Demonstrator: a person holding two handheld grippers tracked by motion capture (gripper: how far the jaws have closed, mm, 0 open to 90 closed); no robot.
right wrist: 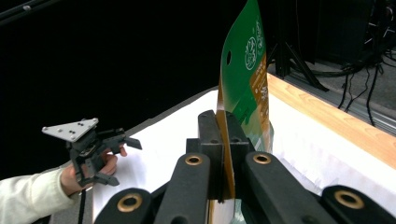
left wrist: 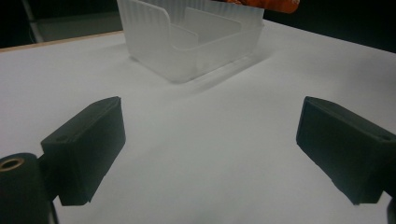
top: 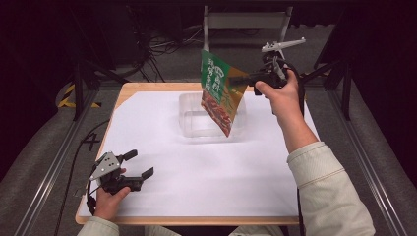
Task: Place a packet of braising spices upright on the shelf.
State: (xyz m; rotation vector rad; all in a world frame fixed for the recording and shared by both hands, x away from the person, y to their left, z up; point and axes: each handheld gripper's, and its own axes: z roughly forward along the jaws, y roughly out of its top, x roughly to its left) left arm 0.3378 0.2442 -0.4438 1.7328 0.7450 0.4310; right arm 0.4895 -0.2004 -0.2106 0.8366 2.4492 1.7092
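Nearest us, our right gripper (right wrist: 223,123) clamps a flat green-and-orange food pouch (top: 220,91) above the clear tub (top: 189,115); our left gripper (top: 139,164) gapes wide, empty.

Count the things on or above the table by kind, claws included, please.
Snack pouch: 1
Clear plastic container: 1
Claws: 2, left claw and right claw
Total: 4

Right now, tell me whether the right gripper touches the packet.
Touching. The right gripper view shows the right gripper with both jaws pressed flat against the packet.
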